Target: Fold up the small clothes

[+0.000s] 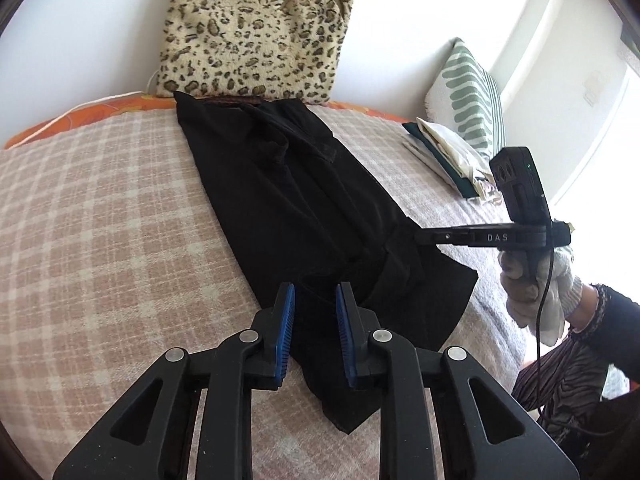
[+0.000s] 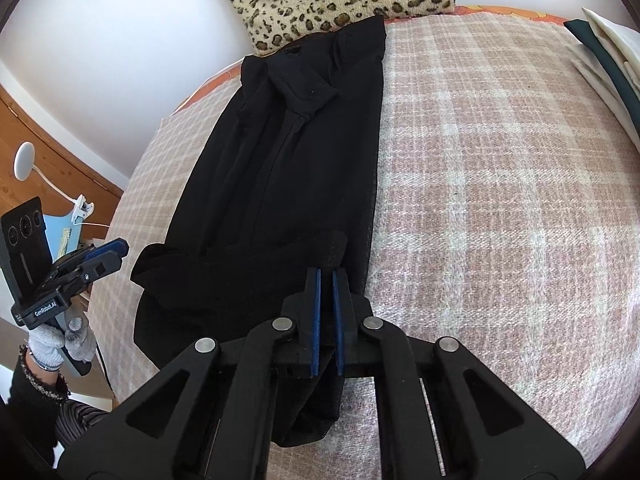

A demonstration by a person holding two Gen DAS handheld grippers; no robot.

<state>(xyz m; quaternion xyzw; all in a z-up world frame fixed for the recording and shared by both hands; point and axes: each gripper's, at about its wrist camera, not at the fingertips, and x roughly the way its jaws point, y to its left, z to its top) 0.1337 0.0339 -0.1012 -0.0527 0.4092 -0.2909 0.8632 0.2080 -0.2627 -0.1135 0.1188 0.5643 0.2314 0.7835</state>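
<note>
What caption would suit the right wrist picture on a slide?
Right gripper shut on the near end of a long black fabric garment lying on a pink-and-cream checked blanket.

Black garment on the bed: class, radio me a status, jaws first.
Right gripper shut on black garment, near corner. Left gripper jaws apart, fabric between, grip unclear. Garment long on plaid blanket, near end partly folded. Nothing in the way.

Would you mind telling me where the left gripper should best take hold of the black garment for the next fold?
Probably the free near-left corner of the black garment, approached from the bed's near edge: the right gripper already pinches the other near corner, and that hem lies flat and reachable.
</note>
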